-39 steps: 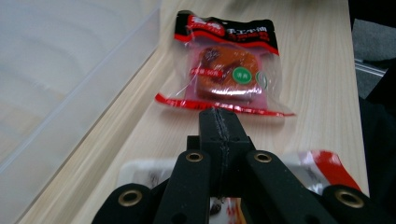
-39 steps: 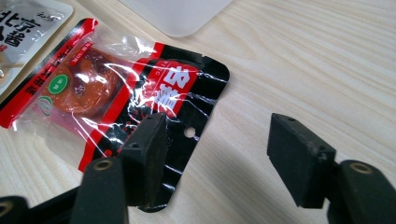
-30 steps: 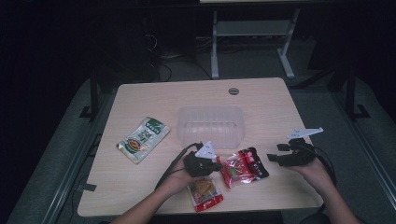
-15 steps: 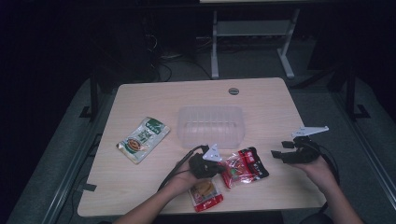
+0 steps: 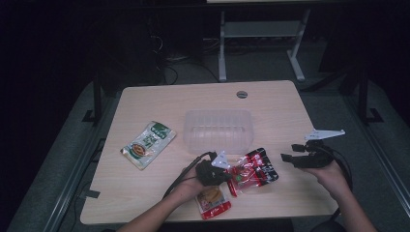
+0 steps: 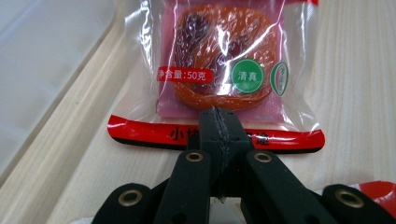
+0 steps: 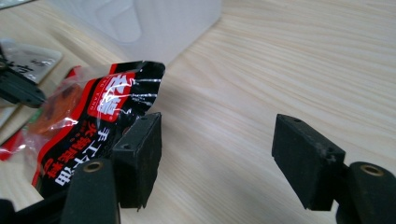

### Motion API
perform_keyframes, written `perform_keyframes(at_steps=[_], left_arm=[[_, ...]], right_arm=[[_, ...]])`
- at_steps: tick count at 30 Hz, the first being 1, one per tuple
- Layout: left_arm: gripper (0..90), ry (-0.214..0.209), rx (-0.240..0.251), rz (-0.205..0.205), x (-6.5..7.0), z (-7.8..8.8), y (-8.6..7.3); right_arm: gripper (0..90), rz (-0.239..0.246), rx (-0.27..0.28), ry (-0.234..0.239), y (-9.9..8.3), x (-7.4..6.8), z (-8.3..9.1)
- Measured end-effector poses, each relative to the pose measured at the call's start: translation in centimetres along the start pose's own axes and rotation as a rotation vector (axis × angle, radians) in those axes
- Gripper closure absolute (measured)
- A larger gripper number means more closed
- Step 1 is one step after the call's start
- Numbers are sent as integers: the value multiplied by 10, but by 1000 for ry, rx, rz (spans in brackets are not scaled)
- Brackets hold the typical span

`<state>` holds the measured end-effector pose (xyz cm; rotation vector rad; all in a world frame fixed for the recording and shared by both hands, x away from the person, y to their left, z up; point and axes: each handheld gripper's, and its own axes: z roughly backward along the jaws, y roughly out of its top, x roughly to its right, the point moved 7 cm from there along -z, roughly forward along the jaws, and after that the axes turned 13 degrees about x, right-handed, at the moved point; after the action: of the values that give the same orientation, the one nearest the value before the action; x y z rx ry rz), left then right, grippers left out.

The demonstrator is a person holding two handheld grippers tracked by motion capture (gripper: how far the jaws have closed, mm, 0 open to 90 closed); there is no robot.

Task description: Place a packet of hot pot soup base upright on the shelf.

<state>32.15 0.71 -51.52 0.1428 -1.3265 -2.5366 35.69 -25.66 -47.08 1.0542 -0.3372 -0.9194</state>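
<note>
My left gripper (image 6: pixel 219 116) is shut, and its tips lie over the red seal strip of a clear packet (image 6: pixel 219 60) of orange-red snack lying flat on the table. In the high view this gripper (image 5: pixel 227 175) sits at the clear packet's (image 5: pixel 240 177) left end. A black and red packet (image 5: pixel 261 166) lies against that packet on the right. My right gripper (image 7: pixel 219 161) stands open with bare wood between its jaws, and the black and red packet (image 7: pixel 112 107) is just left of its left jaw. In the high view the right gripper (image 5: pixel 290 157) hovers to the right of both packets.
A clear plastic tub (image 5: pixel 218 130) stands mid-table behind the packets. A green and white packet (image 5: pixel 147 144) lies at the left. Another red and orange packet (image 5: pixel 212 202) lies by the front edge under my left wrist. The wooden table (image 5: pixel 193 101) has a cable hole (image 5: pixel 242 94) at the back.
My left gripper has edged slightly right toward the clear packet. The right gripper has barely shifted.
</note>
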Motion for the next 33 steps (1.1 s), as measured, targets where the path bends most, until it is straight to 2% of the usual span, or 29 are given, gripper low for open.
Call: perform_keyframes(at_steps=[9, 15, 33], left_arm=[[896, -1, 1, 8, -1, 0, -1], [896, -4, 3, 20, -1, 0, -1], [897, -6, -1, 26, -1, 1, -1]], right_arm=[[329, -3, 9, 76, 4, -20, -6], [327, -8, -12, 124, 2, -31, -12], [319, -45, -91, 224, -11, -47, -32]])
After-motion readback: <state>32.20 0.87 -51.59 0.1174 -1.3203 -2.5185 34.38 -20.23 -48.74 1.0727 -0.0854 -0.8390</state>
